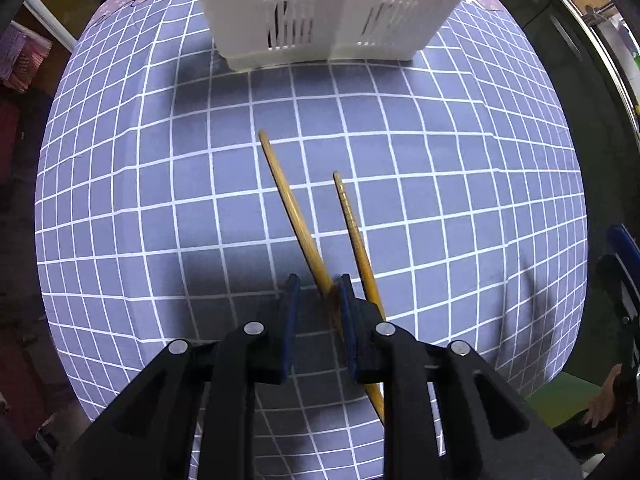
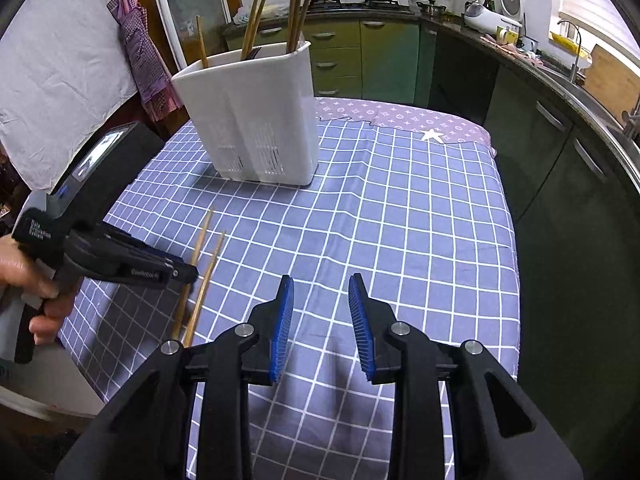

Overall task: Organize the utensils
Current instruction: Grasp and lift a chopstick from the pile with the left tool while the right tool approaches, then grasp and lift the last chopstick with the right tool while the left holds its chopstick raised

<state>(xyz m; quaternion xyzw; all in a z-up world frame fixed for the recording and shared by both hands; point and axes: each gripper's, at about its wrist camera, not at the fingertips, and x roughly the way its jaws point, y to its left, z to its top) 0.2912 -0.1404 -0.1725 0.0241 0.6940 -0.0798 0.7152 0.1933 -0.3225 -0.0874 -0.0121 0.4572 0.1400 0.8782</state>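
Note:
Two wooden chopsticks lie on the blue checked tablecloth. My left gripper is open and low over their near ends: one chopstick passes between the pads, the other runs under the right finger. In the right wrist view the left gripper reaches over the same chopsticks. A white utensil holder stands at the far side with several chopsticks upright in it; it also shows in the left wrist view. My right gripper is open and empty above the cloth.
The table's right edge drops off beside green kitchen cabinets. A purple patterned cloth covers the far end. An apron hangs at the left. A person's hand holds the left gripper.

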